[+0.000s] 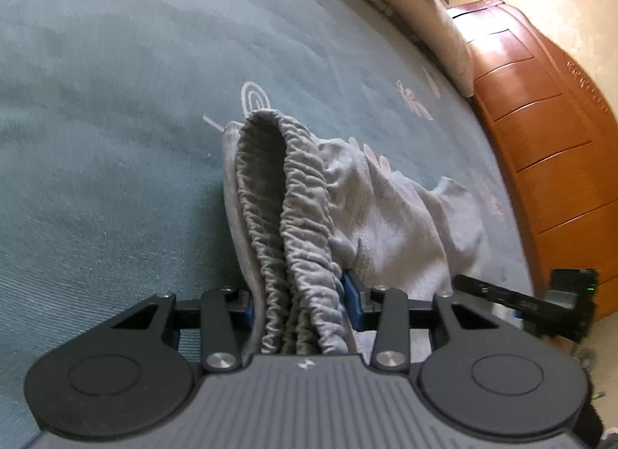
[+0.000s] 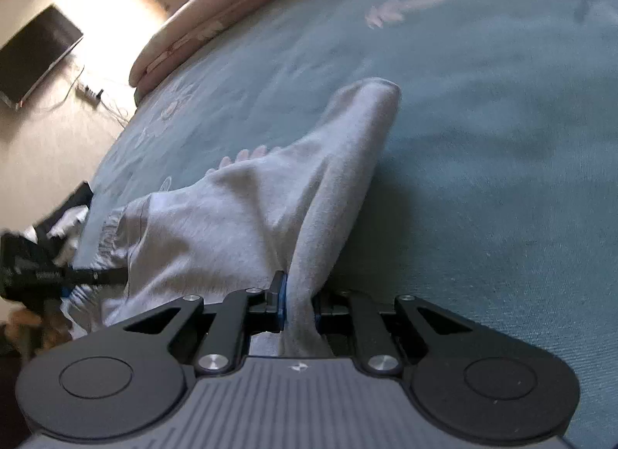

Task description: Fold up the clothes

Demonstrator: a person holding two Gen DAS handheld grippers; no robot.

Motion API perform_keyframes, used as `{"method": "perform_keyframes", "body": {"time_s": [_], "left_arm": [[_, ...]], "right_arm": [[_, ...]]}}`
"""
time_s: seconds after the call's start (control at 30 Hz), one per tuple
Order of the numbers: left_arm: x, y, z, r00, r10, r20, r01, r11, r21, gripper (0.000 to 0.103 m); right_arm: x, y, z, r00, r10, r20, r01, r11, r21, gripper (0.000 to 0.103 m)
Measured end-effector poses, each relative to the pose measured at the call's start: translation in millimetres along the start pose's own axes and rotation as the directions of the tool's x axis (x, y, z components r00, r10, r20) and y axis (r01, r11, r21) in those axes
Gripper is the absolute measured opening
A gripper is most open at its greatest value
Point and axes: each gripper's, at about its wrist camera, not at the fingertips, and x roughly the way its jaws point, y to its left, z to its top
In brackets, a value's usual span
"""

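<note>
Pants [image 1: 390, 194] stretch sideways between both grippers over the bed [image 1: 116, 109]: left gripper [image 1: 299, 294] pinches the stretchy waistband [image 1: 297, 194], right gripper [image 2: 299, 304] is squeezed tight on the leg end

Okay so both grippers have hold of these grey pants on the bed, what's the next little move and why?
Probably lift both ends together and draw them apart to pull the cloth straight. The left gripper clamps the elastic waistband of the grey pants, the right gripper pinches a leg, and the fabric between sags in folds on the bedspread.
</note>
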Motion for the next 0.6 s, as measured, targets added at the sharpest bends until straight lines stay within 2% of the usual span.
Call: {"method": "perform_keyframes", "body": {"time_s": [0.23,0.43,0.6], "left_arm": [[-19,-26,-3,0.998,0.044,0.039,-0.046,0.997,0.066,0.034],[-34,-52,-3,0.997,0.044,0.066,-0.051,0.992,0.117,0.032],[-37,-82,-2,0.997,0.032,0.072,-0.045,0.981,0.188,0.031]], "right_arm": [[-21,14,1,0.997,0.060,0.053,-0.059,0.998,-0.015,0.014],[-43,20,-1,0.987,0.136,0.083,-0.133,0.990,-0.036,0.013],[-66,28,-4,0.981,0.154,0.121,-0.145,0.987,-0.075,0.014]]}}
